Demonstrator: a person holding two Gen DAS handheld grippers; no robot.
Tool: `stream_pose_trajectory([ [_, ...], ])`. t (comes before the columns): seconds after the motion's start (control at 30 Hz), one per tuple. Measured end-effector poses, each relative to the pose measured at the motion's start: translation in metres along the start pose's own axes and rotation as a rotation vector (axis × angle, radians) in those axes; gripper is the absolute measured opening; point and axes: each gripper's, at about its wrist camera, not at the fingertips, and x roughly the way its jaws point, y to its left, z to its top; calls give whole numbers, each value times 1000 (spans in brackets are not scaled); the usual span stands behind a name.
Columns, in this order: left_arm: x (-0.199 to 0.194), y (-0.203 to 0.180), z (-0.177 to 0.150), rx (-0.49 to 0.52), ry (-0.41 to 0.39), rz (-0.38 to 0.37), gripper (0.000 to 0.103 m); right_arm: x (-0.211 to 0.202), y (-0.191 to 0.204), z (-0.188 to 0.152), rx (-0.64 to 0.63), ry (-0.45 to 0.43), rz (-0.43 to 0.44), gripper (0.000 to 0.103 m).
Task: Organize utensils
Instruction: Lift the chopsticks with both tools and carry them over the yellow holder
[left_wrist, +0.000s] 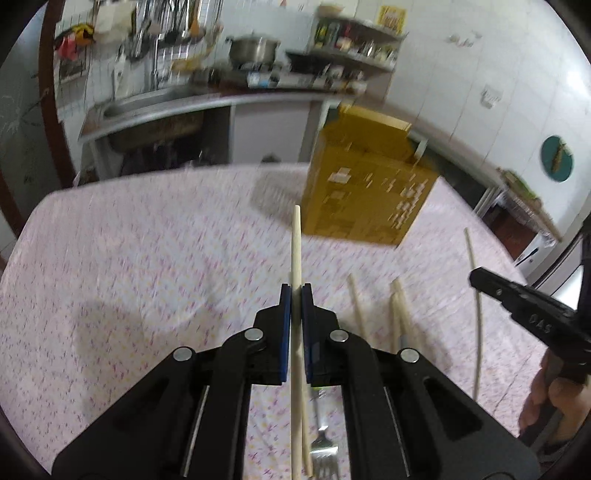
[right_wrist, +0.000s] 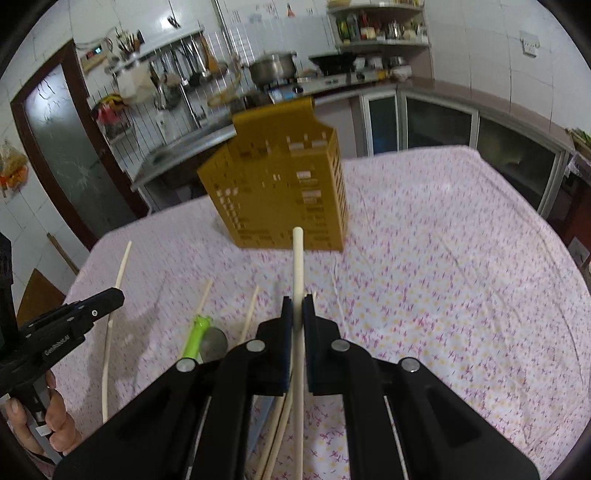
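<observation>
Here, slim round pale chopsticks (left_wrist: 296, 251).

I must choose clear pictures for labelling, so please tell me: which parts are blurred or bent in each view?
Left wrist view: motion blur smears the yellow holder and the counter behind; the left gripper and its chopstick stay sharp. Right wrist view: milder blur on the holder; fisheye curves the table edge.
</observation>
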Motion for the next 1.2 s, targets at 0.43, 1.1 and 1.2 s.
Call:
stream_pose_trajectory([
  [0.43, -33, -27, 16, 50, -368, -88, 4, -52, 6, 18, -48, -367, 4, 6],
  [1.1, -33, -26, 28, 7, -446, -155, 5, -62, 15, 26, -122, -505, -20, 6],
  [1.2, -34, -27, 31, 18, -439, -161, 4, -61, 14, 27, -118, -501, -15, 6],
])
